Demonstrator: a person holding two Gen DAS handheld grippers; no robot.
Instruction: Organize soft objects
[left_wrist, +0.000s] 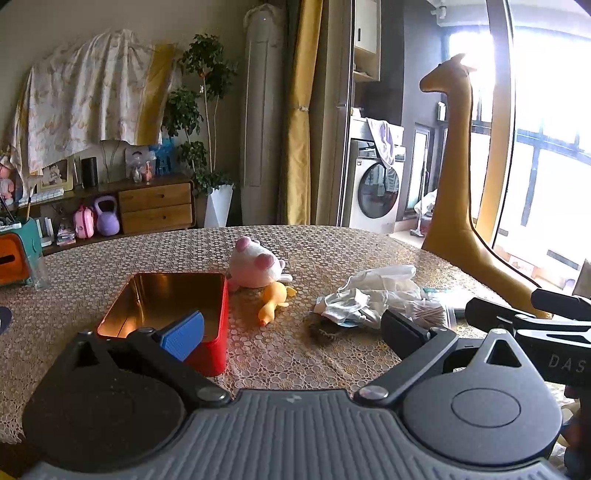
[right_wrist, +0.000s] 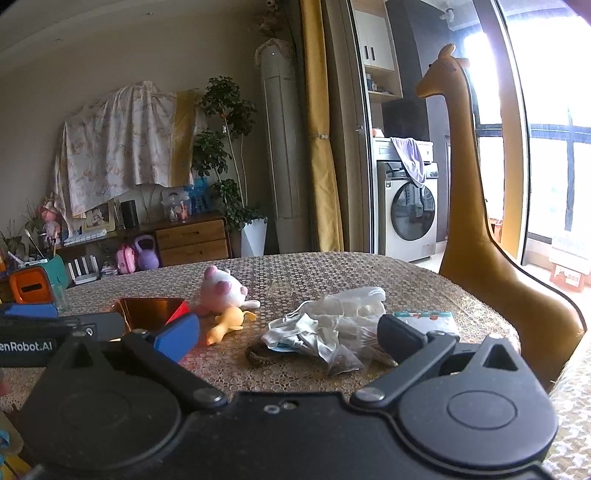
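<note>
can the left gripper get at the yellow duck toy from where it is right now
Probably yes. The left gripper is open, and the yellow duck lies on bare tablecloth ahead of it, between the red tin and the white pile. The pink plush touches its far side only.

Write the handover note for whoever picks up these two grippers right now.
Left gripper: open, empty, hovering near the red tin.
Right gripper: open, empty, facing the crumpled pile of masks and plastic bags.
The tin is open and looks empty. The pink plush and yellow duck toy lie together on the table, just right of the tin. A dark coiled item sits at the pile's near edge; cannot tell what it is.
Done: nothing packed yet.
Left: probably move the soft items into the tin.
</note>
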